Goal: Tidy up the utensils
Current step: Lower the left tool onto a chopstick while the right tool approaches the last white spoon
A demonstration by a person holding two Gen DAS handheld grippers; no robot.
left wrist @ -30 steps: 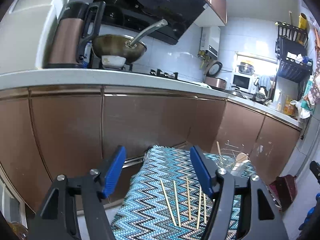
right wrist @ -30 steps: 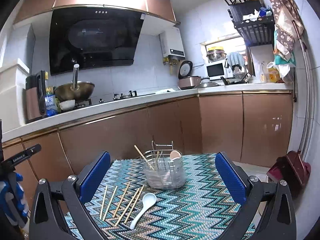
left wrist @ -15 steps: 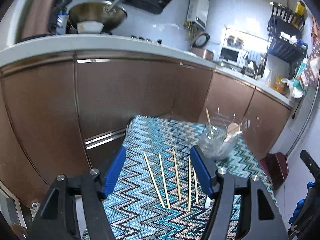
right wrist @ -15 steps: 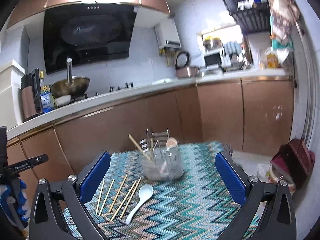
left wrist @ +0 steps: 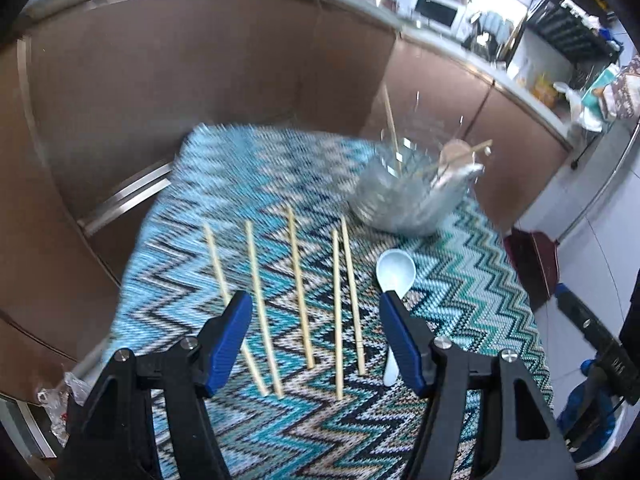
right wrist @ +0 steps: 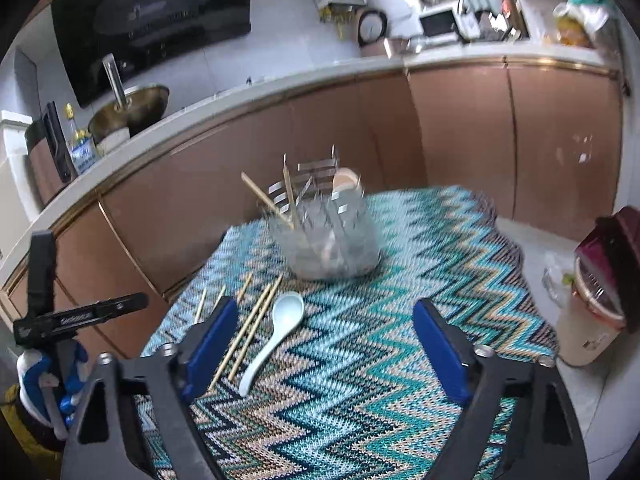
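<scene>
Both grippers are released, nothing between the jaws; right gripper (right wrist: 322, 344) jaws have just been closing. Left gripper (left wrist: 316, 340) hangs over five chopsticks (left wrist: 298, 284) lying side by side on the tabletop (left wrist: 460, 280), spoon (left wrist: 394, 276) just beside, holder (left wrist: 408, 196) beyond. Risk: jaws span several sticks, so a grip may catch two or roll the others away.

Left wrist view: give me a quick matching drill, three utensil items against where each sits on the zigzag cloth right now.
Items:
1. pale blue ceramic spoon
2. five loose wooden chopsticks
3. clear utensil holder with a wire rack

Places:
A. standing at the far end of the zigzag cloth, chopsticks and a spoon already in it
B. lying flat between the chopsticks and the cloth's right edge
C. lying side by side, left of the spoon

Pairs: 1-B, 2-C, 3-A
</scene>
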